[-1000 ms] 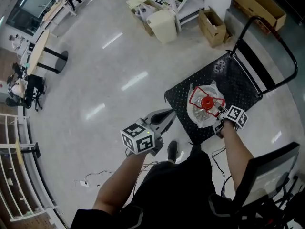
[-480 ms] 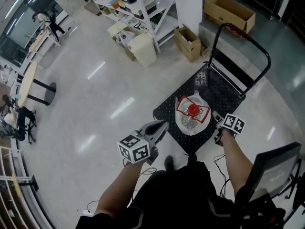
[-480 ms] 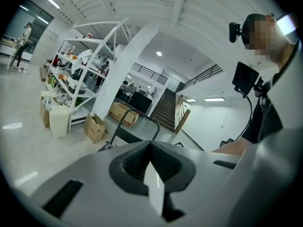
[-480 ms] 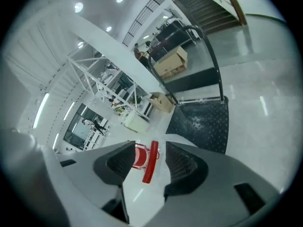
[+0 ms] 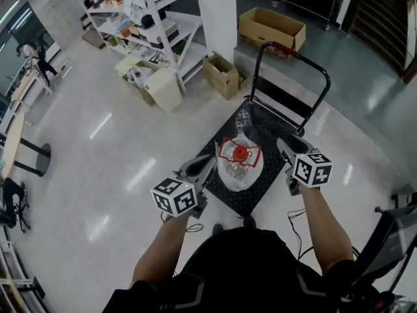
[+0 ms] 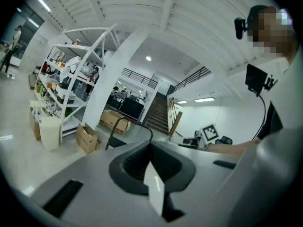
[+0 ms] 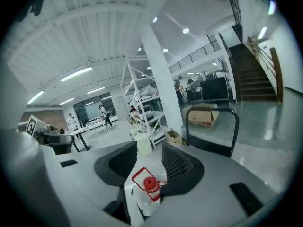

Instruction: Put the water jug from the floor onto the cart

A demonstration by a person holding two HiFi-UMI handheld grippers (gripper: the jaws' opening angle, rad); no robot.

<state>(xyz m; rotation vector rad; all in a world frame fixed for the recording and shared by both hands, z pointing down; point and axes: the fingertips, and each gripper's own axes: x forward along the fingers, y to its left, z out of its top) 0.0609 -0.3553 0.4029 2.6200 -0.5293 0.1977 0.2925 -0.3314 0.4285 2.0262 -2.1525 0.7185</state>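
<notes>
Your right gripper (image 5: pixel 284 146) hangs at 3 o'clock of the water jug (image 5: pixel 238 168), apart from it. Its jaws have just been opening, then easing in a touch, and they stand spread with nothing pinched between them; in the right gripper view the jug only shows through the gap, lower down. Your left gripper (image 5: pixel 208 162) hangs at 9 o'clock of the jug, jaws pressed together and empty. The jug stands upright on the cart (image 5: pixel 264 126), red cap (image 5: pixel 241 152) up, toward the deck's 6 o'clock end nearest you. The cart's handle (image 5: pixel 294 70) rises at its 12 o'clock end. One cardboard box (image 5: pixel 221 75) sits at 11 o'clock of the cart.
</notes>
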